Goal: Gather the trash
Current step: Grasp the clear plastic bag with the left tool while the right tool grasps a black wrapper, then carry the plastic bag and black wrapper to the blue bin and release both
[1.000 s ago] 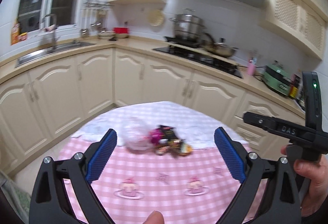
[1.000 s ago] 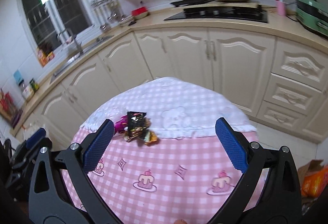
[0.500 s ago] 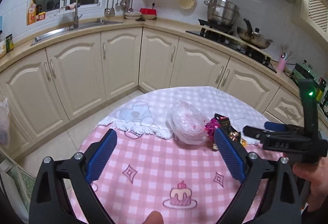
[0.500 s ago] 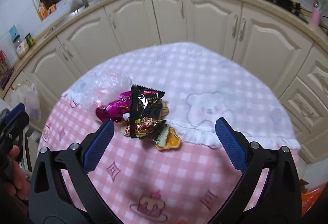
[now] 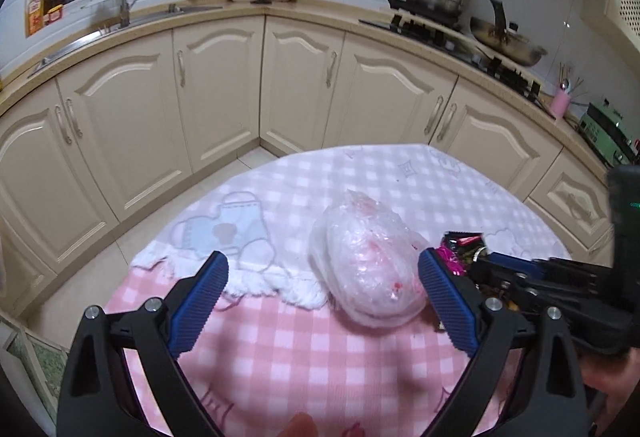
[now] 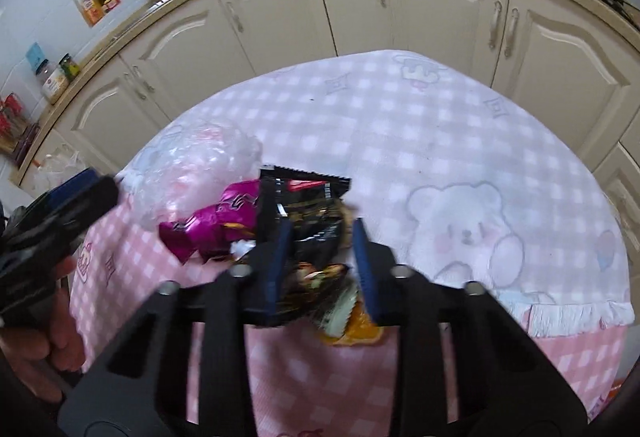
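A crumpled clear plastic bag point(image 5: 368, 269) lies on the pink checked tablecloth point(image 5: 304, 349); it also shows in the right wrist view point(image 6: 196, 165). My left gripper point(image 5: 324, 301) is open, and the bag sits just ahead between its blue pads, nearer the right one. A pile of snack wrappers lies right of the bag: a black wrapper point(image 6: 308, 209), a magenta one point(image 6: 216, 221) and an orange one point(image 6: 352, 329). My right gripper point(image 6: 320, 261) has its jaws narrowed around the black wrapper, pads touching its sides.
The round table stands in a kitchen with cream cabinets point(image 5: 224, 85) behind it. A white bear-print cloth point(image 6: 460, 213) covers the table's far half. The right gripper's body point(image 5: 560, 293) lies close to my left gripper's right finger. A thin plastic bag point(image 6: 56, 169) hangs at the left.
Both grippers moved forward and down toward the table. My right gripper's jaws closed from wide open onto the black wrapper. My left gripper stayed open and neared the clear bag.
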The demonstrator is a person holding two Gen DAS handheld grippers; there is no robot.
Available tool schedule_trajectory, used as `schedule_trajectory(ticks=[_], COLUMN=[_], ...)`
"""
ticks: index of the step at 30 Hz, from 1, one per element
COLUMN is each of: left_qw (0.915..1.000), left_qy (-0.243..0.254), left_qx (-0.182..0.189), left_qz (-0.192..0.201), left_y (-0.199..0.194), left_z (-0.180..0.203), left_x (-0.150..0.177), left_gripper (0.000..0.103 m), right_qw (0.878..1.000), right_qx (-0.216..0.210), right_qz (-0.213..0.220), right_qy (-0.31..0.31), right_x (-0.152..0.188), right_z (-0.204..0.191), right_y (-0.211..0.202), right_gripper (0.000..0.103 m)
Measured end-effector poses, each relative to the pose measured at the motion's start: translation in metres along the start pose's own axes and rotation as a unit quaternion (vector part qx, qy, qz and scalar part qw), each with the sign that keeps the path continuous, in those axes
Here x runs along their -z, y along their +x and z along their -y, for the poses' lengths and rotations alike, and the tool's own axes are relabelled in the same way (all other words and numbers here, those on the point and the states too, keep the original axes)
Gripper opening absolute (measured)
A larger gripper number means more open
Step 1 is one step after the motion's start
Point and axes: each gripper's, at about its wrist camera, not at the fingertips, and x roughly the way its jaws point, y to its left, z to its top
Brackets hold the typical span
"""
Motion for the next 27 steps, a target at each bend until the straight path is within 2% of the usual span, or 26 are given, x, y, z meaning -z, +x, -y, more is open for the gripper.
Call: schedule_trajectory(ticks=[7,8,9,10,11,12,14,20,27], left_qw=[0.9985,0.9981,0.9975,0.9963,0.9947,0.9945,0.9958,0.9986,0.9981], left_qy=[-0.014,-0.013,-0.01,-0.009,-0.013,-0.01,0.008,0.012,0.025], left_qx=[0.036,0.043,0.05,0.063,0.081,0.085,0.078,0.051,0.018], left_qz=[-0.038,-0.043,-0.049,-0.058,-0.062,-0.061,-0.047,-0.011,0.053], left_y=[0.036,0.041,0.045,0.048,0.05,0.049,0.042,0.009,-0.058], left_z=[0.006,0.009,0.01,0.012,0.014,0.016,0.023,0.017,0.013], left_x=[0.005,0.006,0.008,0.01,0.011,0.012,0.015,0.02,0.027], left_gripper=[0.093,0.088,0.07,0.062,0.05,0.042,0.036,0.033,0.033], right_qw=[0.999,0.999,0.999,0.998,0.998,0.998,0.997,0.995,0.991], right_qx=[-0.015,-0.014,-0.014,-0.015,-0.016,-0.015,-0.02,-0.025,-0.028], right_qz=[0.023,0.027,0.03,0.033,0.037,0.039,0.045,0.067,0.105], right_qy=[0.035,0.039,0.041,0.046,0.05,0.052,0.061,0.074,0.078], right_x=[0.013,0.015,0.016,0.018,0.02,0.021,0.026,0.039,0.053], right_z=[0.017,0.02,0.022,0.024,0.026,0.027,0.03,0.036,0.035], right_y=[-0.024,-0.029,-0.032,-0.036,-0.04,-0.043,-0.052,-0.079,-0.119], right_gripper=[0.024,0.024,0.024,0.024,0.024,0.024,0.024,0.024,0.024])
